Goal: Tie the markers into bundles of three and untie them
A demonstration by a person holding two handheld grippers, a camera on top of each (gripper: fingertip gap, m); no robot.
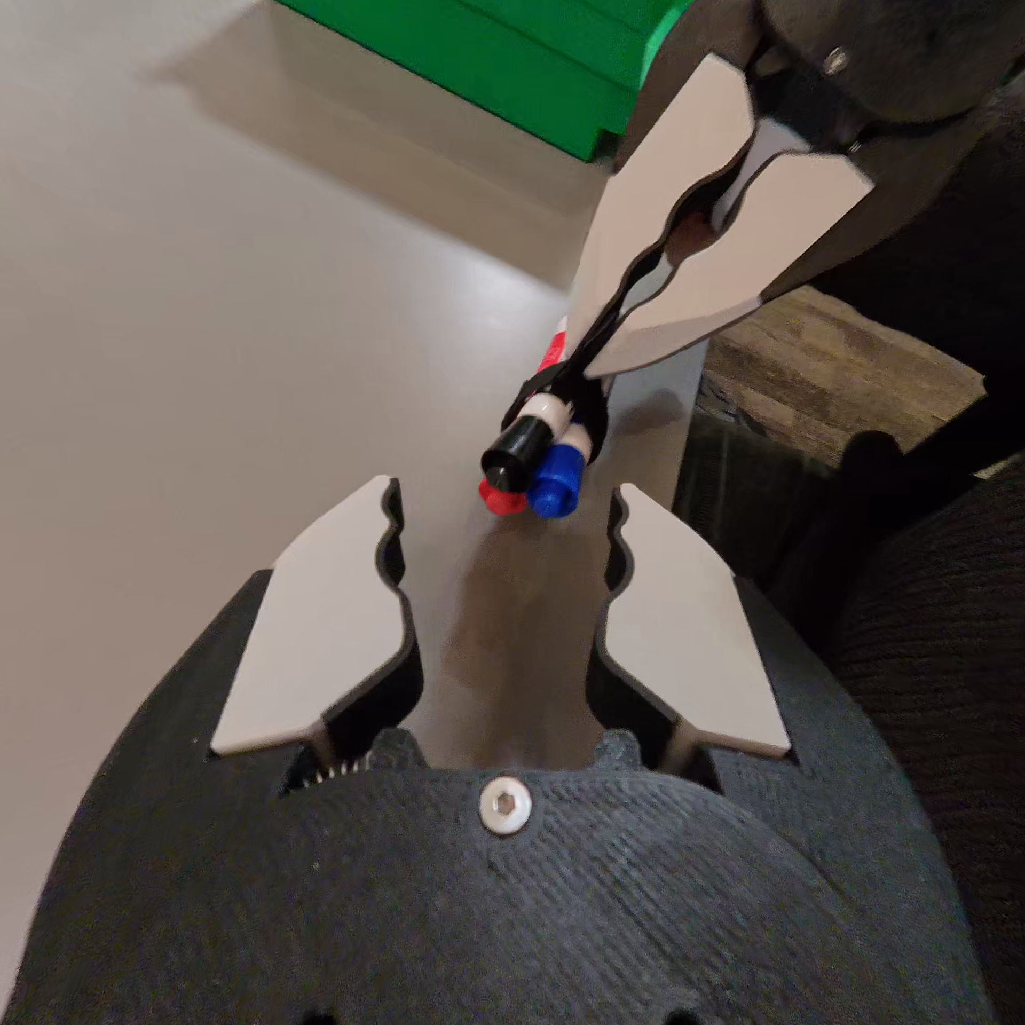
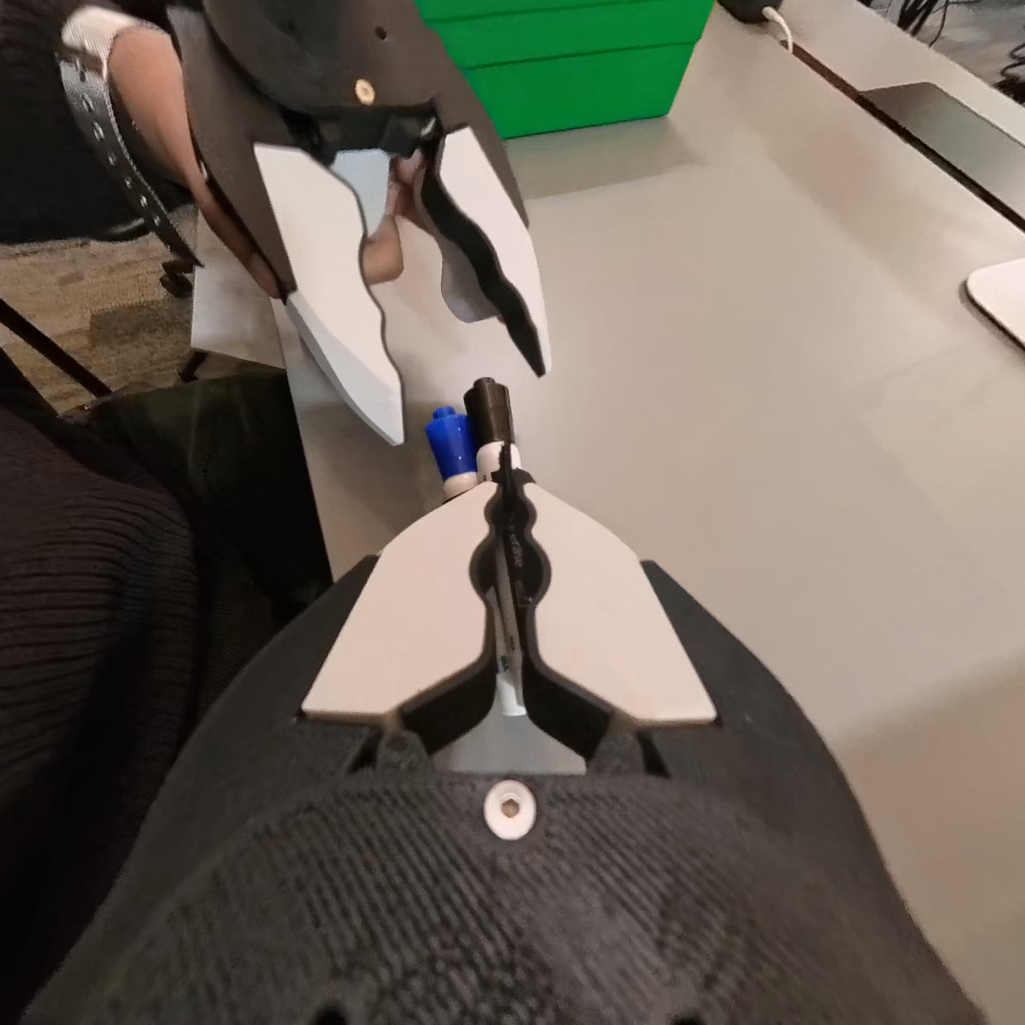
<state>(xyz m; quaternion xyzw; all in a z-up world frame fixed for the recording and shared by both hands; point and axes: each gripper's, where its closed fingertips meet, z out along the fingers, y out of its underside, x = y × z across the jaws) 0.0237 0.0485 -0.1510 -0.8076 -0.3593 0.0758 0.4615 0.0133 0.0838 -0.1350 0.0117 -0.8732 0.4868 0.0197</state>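
A bundle of three markers [image 1: 527, 460] with black [image 1: 513, 449], blue [image 1: 554, 488] and red [image 1: 499, 499] caps is wrapped by a black band. It hangs just above the table's right edge. My right gripper [image 1: 588, 371] is shut on the band and holds the bundle from above. In the right wrist view my right gripper [image 2: 502, 482] pinches the thin band, and the black cap [image 2: 491, 413] and blue cap [image 2: 449, 444] stick out past the tips. My left gripper [image 1: 507, 488] is open and empty, with its tips just short of the caps. It also shows in the right wrist view [image 2: 468, 402].
A green box [image 1: 499, 61] stands at the back of the pale table [image 1: 166, 333]; it also shows in the right wrist view [image 2: 566, 66]. A grey flat device [image 2: 954, 133] and a white object [image 2: 998, 299] lie at the right. A person's dark clothing [image 2: 83, 554] is beside the table edge. Spacing between my two grippers at the tips: around 5 cm.
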